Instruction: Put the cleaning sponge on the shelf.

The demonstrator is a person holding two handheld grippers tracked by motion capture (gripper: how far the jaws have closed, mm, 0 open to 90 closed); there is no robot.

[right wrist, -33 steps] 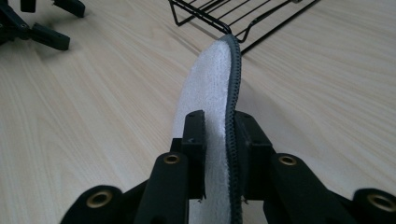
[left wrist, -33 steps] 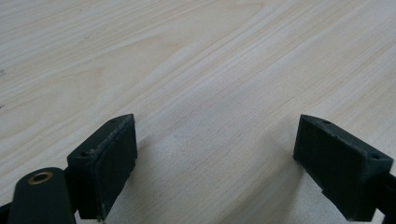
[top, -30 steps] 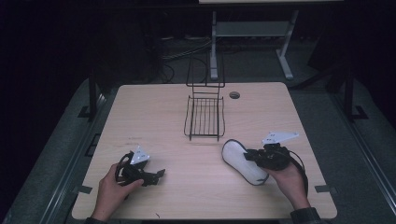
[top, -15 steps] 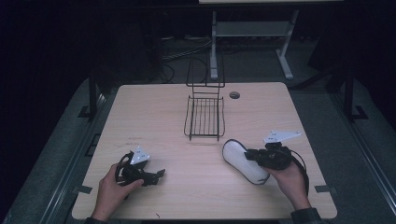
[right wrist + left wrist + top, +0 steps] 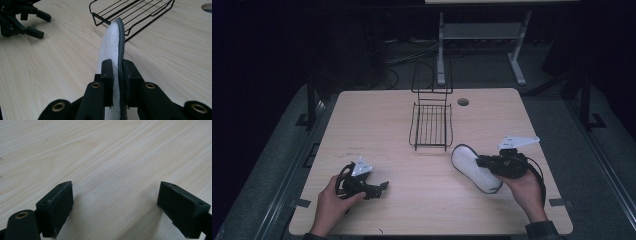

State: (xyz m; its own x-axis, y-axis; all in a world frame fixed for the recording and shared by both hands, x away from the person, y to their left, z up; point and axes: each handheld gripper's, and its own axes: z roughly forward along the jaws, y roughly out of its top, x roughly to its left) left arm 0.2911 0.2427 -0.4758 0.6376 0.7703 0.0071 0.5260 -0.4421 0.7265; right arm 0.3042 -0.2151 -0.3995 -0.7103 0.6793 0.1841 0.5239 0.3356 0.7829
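I have the right gripper (image 5: 484,161) clamped on the white slipper (image 5: 472,167), which sits on the right side of the table (image 5: 382,120), just near of the wire basket (image 5: 431,127) and apart from it. In the right gripper view the two black jaws pinch the slipper's edge (image 5: 115,50) between them, one pad on the white fleecy side and the other on the dark rim, so the slipper stands on its edge and runs away from me toward the basket's near corner (image 5: 130,15). From above, the slipper lies slanted, its far end pointing up and left toward the basket, its near end down by my right hand (image 5: 524,187). My left gripper (image 5: 379,187) rests low on the near left part of the table, well apart from the slipper, with my left hand (image 5: 332,202) wrapped around its body. In the left gripper view its jaws stand wide with bare wood between the pads (image 5: 58,206), nothing held. The right gripper view also catches that left gripper (image 5: 20,20) at its upper left, lying on the tabletop. The basket stands at the middle of the table, its tall wire back on the far side.
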